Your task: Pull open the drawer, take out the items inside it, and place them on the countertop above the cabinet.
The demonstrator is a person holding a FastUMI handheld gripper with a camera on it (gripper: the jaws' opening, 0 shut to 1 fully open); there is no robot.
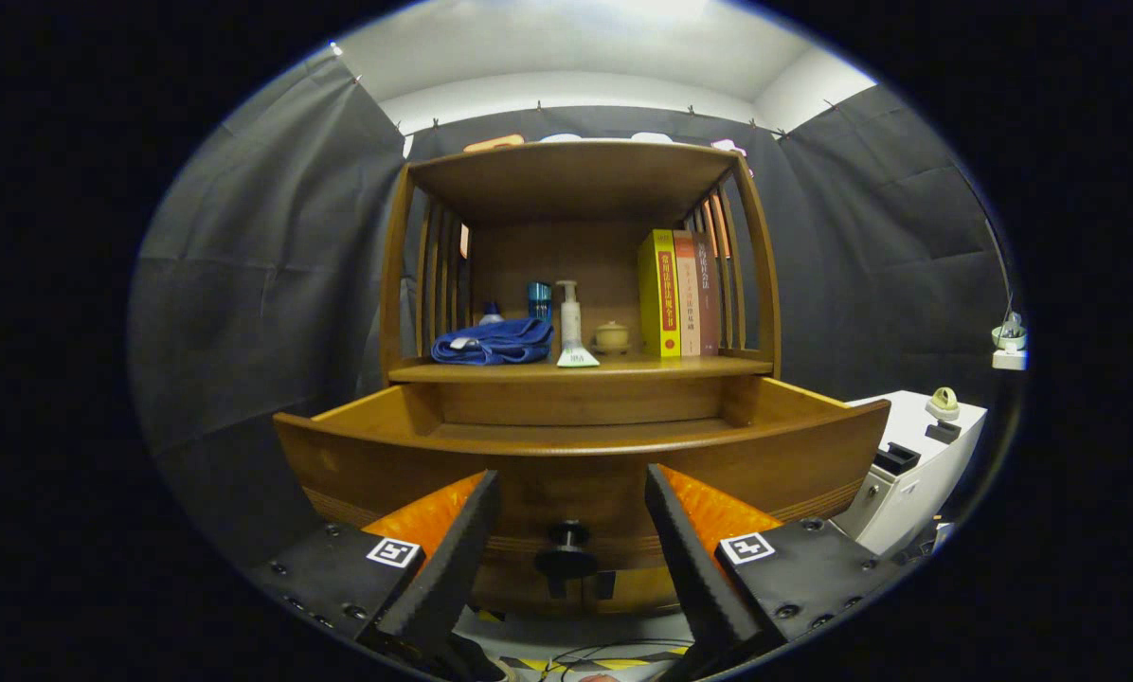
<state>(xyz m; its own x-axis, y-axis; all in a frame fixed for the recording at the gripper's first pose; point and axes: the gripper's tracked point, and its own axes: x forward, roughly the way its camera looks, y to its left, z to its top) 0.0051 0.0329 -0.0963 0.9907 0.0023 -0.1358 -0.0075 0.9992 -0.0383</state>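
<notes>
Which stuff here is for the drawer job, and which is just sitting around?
For the job:
- pulled-out wooden drawer, round dark knob
- countertop shelf above it
- gripper, fingers open, knob between them

Just lying about:
- folded blue towel
- white pump bottle
- yellow book
- small lidded jar
- white box beside the cabinet

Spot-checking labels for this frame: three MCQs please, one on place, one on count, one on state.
1. Where is the blue towel?
A. on the countertop, left of the pump bottle
B. in the drawer
C. on the top shelf

2. How many books stand upright?
A. one
B. three
C. five

3. What state is the drawer in?
A. shut
B. removed
C. pulled open

Key: A, it lies beside the bottle; B, three spines side by side; C, its front stands out from the cabinet, knob between the open fingers of the gripper.
</notes>
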